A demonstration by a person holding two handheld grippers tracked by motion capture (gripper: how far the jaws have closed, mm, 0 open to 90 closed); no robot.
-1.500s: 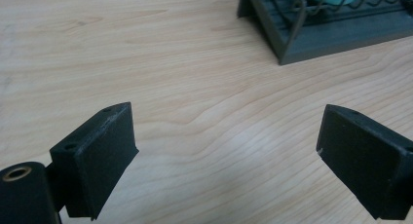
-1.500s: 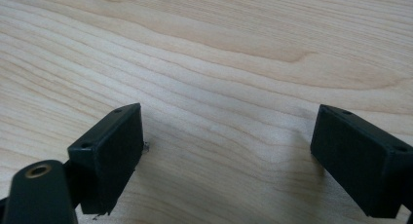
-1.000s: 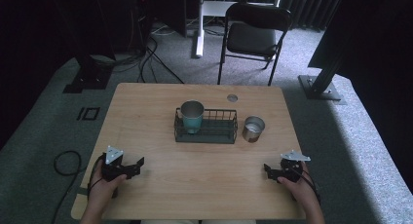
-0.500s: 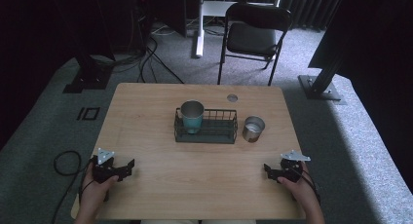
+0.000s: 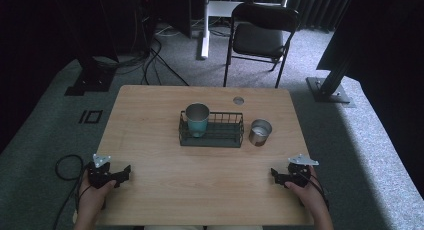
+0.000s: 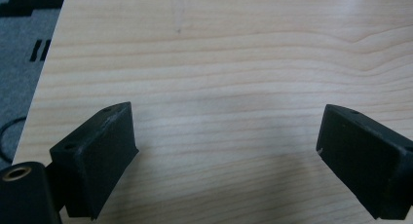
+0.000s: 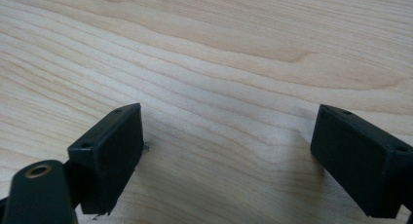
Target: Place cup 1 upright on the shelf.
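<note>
Fingers spread on left gripper (image 5: pixel 125 171) | right gripper (image 5: pixel 274 174) likewise; both low over table (image 5: pixel 210 190)

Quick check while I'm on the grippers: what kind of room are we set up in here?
Probably a lab or recording studio, not a home: a bare wooden table on grey carpet, loose cables on the floor, black frame posts and a folding chair behind.

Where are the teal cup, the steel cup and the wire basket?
teal cup (image 5: pixel 197 121): high view, on its outer wall, at the basket's left end.
steel cup (image 5: pixel 260 132): high view, on its side wall, right of the basket.
wire basket (image 5: pixel 226 138): high view, on its front wall.
</note>
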